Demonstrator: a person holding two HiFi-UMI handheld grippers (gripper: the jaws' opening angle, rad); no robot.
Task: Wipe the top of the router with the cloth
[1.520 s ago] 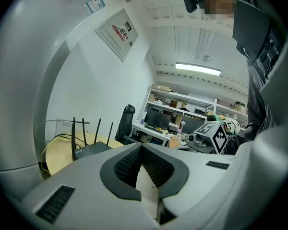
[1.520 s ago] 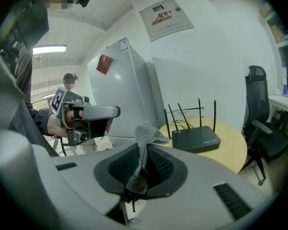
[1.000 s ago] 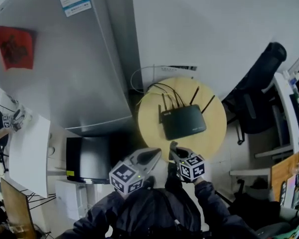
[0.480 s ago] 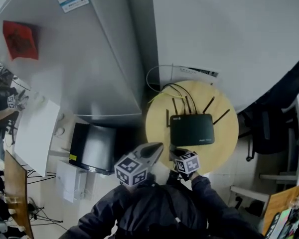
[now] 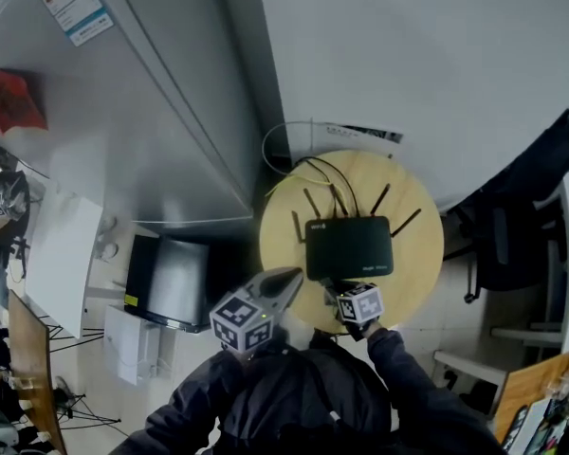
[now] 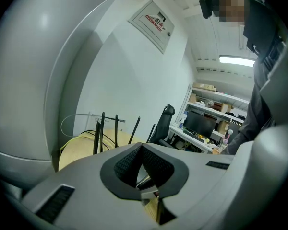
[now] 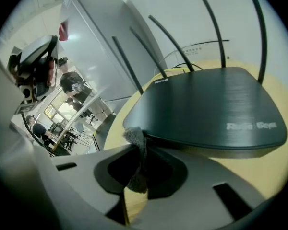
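A black router (image 5: 349, 247) with several upright antennas lies on a round wooden table (image 5: 412, 254). My right gripper (image 5: 330, 284) is at the router's near edge, shut on a small grey cloth (image 7: 137, 145). In the right gripper view the router (image 7: 206, 109) fills the frame just beyond the jaws, and the cloth's tip touches its near left corner. My left gripper (image 5: 294, 275) hangs left of the router over the table's near edge. Its jaws (image 6: 140, 147) are shut with nothing between them, and the antennas (image 6: 102, 131) rise behind them.
A tall grey cabinet (image 5: 152, 131) stands left of the table, with a dark box (image 5: 171, 278) on the floor below it. Cables (image 5: 299, 164) loop off the table's far side. A black office chair (image 5: 512, 226) is at the right. People stand far left (image 7: 72, 87).
The view has shifted a little, so the table and router sit further left in it. My right gripper has come closer to the router's near edge. The left gripper holds its place.
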